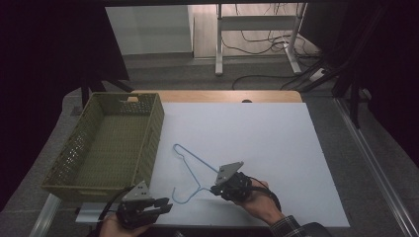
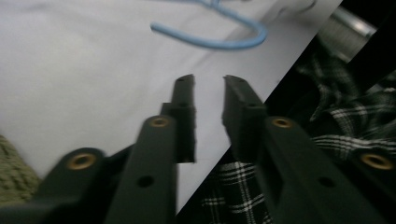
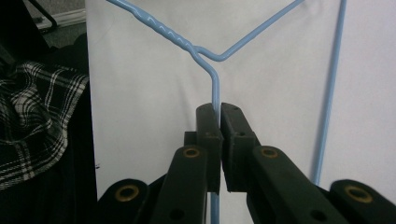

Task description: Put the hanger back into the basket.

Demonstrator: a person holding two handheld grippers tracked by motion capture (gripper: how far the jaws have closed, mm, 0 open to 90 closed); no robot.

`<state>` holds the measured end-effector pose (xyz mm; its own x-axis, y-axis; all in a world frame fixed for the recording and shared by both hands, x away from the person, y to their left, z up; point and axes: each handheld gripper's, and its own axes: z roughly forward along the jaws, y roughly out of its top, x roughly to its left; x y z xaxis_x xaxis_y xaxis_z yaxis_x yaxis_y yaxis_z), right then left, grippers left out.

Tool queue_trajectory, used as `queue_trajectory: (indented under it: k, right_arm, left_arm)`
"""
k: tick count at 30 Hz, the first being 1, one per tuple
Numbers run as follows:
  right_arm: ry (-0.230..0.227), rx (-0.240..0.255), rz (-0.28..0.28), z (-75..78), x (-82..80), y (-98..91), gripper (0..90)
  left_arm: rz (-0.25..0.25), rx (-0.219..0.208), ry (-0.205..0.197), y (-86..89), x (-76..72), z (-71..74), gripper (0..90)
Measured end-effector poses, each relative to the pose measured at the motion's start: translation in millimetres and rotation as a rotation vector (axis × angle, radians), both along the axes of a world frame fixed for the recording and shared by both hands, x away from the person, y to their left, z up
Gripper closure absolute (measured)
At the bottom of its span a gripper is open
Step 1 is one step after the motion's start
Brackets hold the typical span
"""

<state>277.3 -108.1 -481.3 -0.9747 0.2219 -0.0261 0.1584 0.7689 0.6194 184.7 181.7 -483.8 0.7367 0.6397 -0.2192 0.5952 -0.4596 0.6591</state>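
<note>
A light-blue wire hanger (image 1: 190,170) lies flat on the white tabletop (image 1: 257,138), its hook curling toward the front edge. My right gripper (image 1: 213,189) comes in from the front right and is shut on the hanger's wire just below the twisted neck (image 3: 215,84); the pads of the right gripper (image 3: 218,109) pinch the thin wire between them. My left gripper (image 1: 168,206) is at the front left, short of the hook (image 2: 224,44). The jaws of the left gripper (image 2: 208,81) stand a narrow gap apart with nothing between them.
A green woven plastic basket (image 1: 153,133) stands empty at the left, close to the hanger. The table's front edge runs right under both hands. A plaid sleeve (image 1: 286,227) enters at the bottom right. Cables and desk legs (image 1: 219,44) lie beyond the table.
</note>
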Motion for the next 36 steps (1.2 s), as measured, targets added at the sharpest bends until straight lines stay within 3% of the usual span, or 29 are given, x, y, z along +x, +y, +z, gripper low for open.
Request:
queue_trajectory:
  k: [4, 5, 6, 12, 14, 15, 20, 26, 28, 32, 33, 36]
  right_arm:
    - [0.000, 0.004, -0.002, 0.2, 0.0, -0.3, 86.7]
    - [0.002, 0.004, -0.002, -0.3, -0.2, 0.0, 86.6]
    - [0.002, 0.004, -0.003, -0.8, -0.3, 0.2, 86.5]
    - [0.023, 0.014, -0.015, -2.4, 0.6, -0.3, 85.3]
    - [0.025, 0.021, -0.029, -1.9, 1.0, -1.3, 81.4]
    - [0.005, 0.014, -0.041, 0.4, -0.2, -1.1, 71.5]
    - [-0.012, -0.015, -0.071, 0.3, -4.9, 6.6, 66.9]
    - [-0.034, -0.069, -0.089, -6.5, -4.9, 15.7, 72.3]
    - [-0.027, -0.085, -0.095, -7.4, -5.4, 18.5, 84.4]
    - [-0.026, -0.072, -0.092, -4.1, -5.9, 17.7, 86.2]
    - [-0.022, -0.026, -0.092, 3.2, -5.6, 14.1, 86.4]
    - [-0.023, 0.014, -0.092, 13.0, -4.0, 9.7, 86.6]
  left_arm:
    - [-0.001, -0.018, 0.013, -6.7, 5.5, -2.1, 82.2]
    - [0.003, -0.057, 0.014, -8.7, 8.1, -2.3, 82.1]
    - [0.004, -0.065, 0.015, -9.6, 9.0, -2.4, 82.1]
    - [-0.004, -0.071, 0.018, -12.4, 10.2, -3.8, 80.6]
    - [-0.008, -0.071, 0.018, -13.7, 10.6, -3.5, 79.7]
    - [-0.011, -0.073, 0.015, -14.9, 11.2, -3.1, 79.4]
    - [-0.018, -0.081, 0.002, -17.2, 12.4, -0.2, 78.1]
    - [-0.018, -0.097, -0.007, -18.1, 12.8, 1.8, 76.6]
    - [-0.026, -0.111, -0.012, -18.5, 13.2, 3.1, 75.4]
    - [-0.029, -0.117, -0.023, -18.7, 13.5, 3.9, 66.1]
    - [-0.027, -0.113, -0.030, -18.4, 13.6, 3.9, 60.9]
    - [-0.013, -0.111, -0.051, -16.0, 16.1, 4.8, 45.0]
